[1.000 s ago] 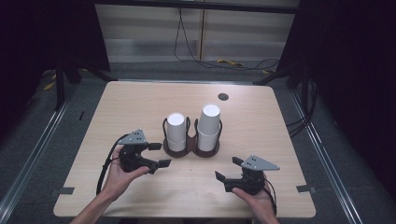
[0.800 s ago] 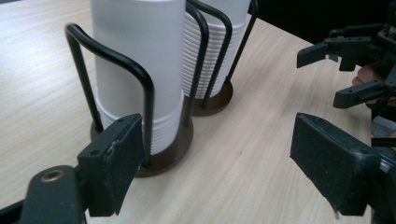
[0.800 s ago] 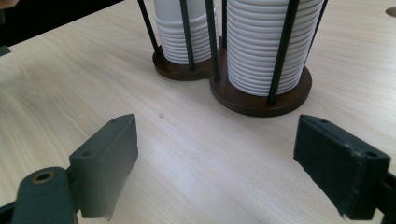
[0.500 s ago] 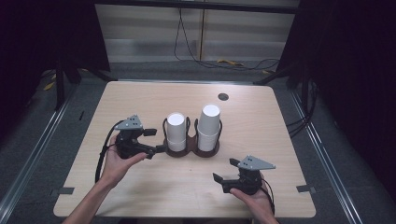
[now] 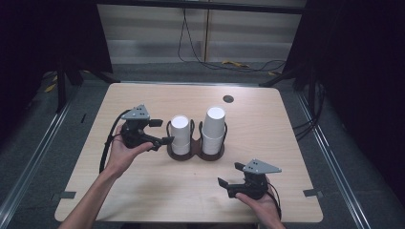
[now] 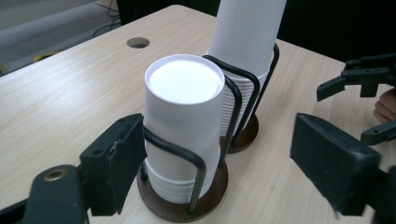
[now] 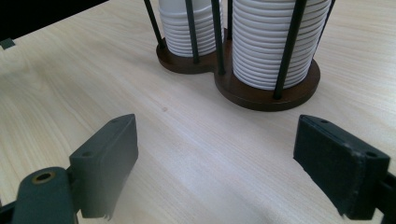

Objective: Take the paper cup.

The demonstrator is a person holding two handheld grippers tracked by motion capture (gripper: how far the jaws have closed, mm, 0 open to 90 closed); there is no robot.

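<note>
Since the earlier frames the left gripper (image 5: 154, 132) has been carried forward and inward to the shorter stack of white foam cups (image 5: 180, 134), while the right gripper (image 5: 229, 183) has stayed near the table's front edge. That stack is seen between the left gripper's spread jaws in the left gripper view (image 6: 183, 122); the near jaw lies just beside the stack's wall and the far jaw is well apart from it, so nothing is clamped. The stack is seated in the left ring of a dark brown two-ring wire cup holder (image 5: 196, 153), upside down, with its flat bottom upward. The taller stack of white foam cups (image 5: 214, 130) is held in the other ring, beyond the jaws. The right gripper's jaws are likewise released, over bare wood, with the holder's base (image 7: 261, 95) ahead of them. Everything is borne by the light wooden table (image 5: 143, 186), in which a round dark hole (image 5: 228, 98) is set.
</note>
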